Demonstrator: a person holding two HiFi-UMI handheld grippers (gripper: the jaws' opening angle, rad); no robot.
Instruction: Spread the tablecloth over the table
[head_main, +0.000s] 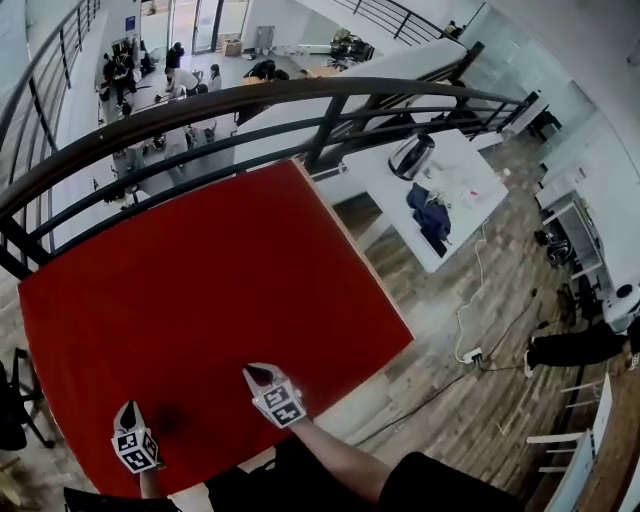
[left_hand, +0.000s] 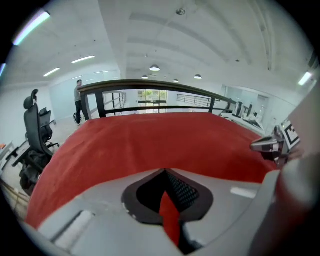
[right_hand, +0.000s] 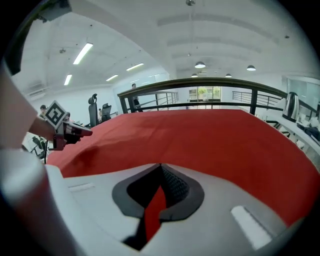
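Note:
A red tablecloth (head_main: 200, 290) lies spread flat over the whole table top, right up to the dark railing. My left gripper (head_main: 128, 412) sits over the cloth's near edge at the lower left, and its jaws are shut on a fold of the red cloth (left_hand: 171, 220). My right gripper (head_main: 258, 375) is a little further right and further in, shut as well on a pinch of the cloth (right_hand: 152, 212). In the left gripper view the right gripper (left_hand: 274, 145) shows at the right; in the right gripper view the left gripper (right_hand: 62, 131) shows at the left.
A dark metal railing (head_main: 250, 110) runs along the table's far side, with a lower floor and people beyond it. A white table (head_main: 470, 200) with a kettle (head_main: 410, 155) and blue cloth stands to the right. An office chair (left_hand: 35, 135) is left of the table. Cables cross the wooden floor (head_main: 470, 350).

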